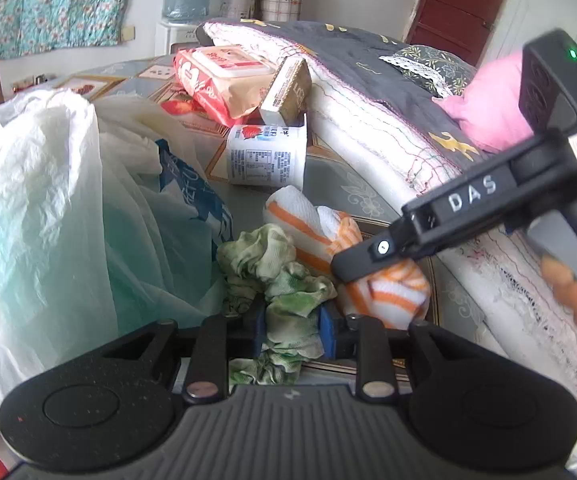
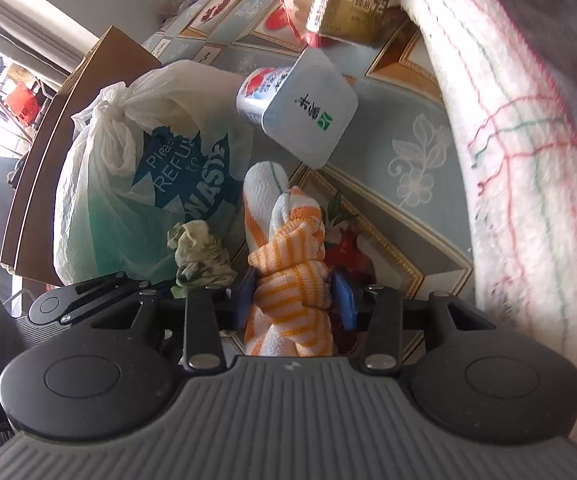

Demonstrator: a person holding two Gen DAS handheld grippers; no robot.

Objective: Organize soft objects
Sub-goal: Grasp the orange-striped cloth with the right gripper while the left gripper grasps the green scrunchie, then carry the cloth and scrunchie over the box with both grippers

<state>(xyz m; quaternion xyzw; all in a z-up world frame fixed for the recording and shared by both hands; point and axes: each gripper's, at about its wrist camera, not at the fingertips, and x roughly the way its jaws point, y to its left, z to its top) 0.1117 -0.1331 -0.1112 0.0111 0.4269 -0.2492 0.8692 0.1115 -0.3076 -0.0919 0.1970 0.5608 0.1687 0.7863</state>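
A patterned tabletop (image 2: 428, 148) is crowded: a folded quilt (image 1: 388, 120) borders 1 side, a tied plastic bag (image 2: 148, 184) the other. Between them, the green cloth (image 1: 288, 300) is clamped by the left gripper (image 1: 292, 334). The orange-striped towel (image 2: 292, 288), partly hidden, is clamped by the right gripper (image 2: 294, 300).

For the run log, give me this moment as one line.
left gripper: shut on green cloth | right gripper: shut on orange striped cloth | both beside plastic bag
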